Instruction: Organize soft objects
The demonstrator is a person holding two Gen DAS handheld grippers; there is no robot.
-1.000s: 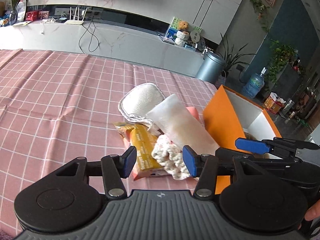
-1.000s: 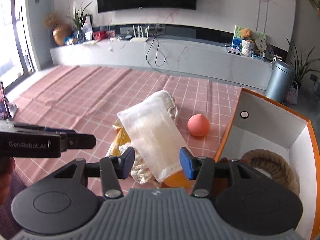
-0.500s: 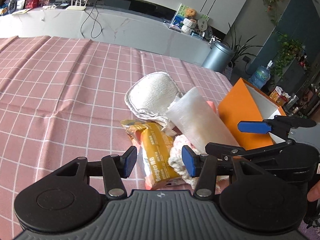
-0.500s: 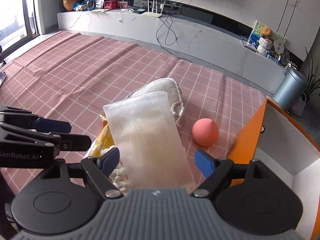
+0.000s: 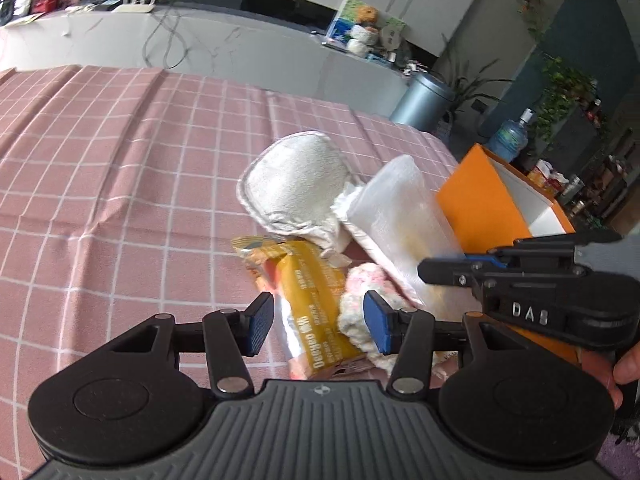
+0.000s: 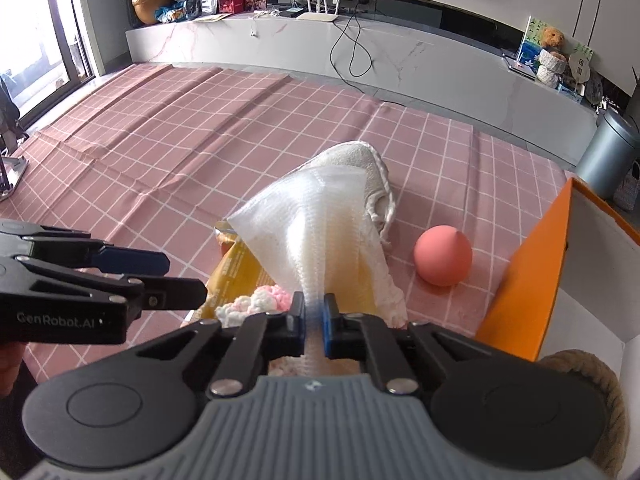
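Note:
A pile of soft things lies on the pink checked cloth (image 5: 120, 168). My right gripper (image 6: 314, 330) is shut on the near edge of a white translucent foam sheet (image 6: 320, 236), which bunches between the pads; the sheet also shows in the left wrist view (image 5: 400, 216). My left gripper (image 5: 318, 322) is open, with its fingers either side of a yellow snack packet (image 5: 316, 304) and a white-pink crocheted piece (image 5: 360, 300). A white padded mitt (image 5: 292, 184) lies behind them. A pink ball (image 6: 442, 256) rests beside the orange box (image 6: 524, 276).
The orange box has a white inside and holds a coil of rope (image 6: 588, 368) at the right. A grey bin (image 6: 608, 152) stands past the table's far right corner. A long white cabinet (image 6: 360, 48) runs behind the table.
My right gripper has closed on the foam sheet's near edge, pinching it into a fold. My left gripper has come lower and closer around the snack packet.

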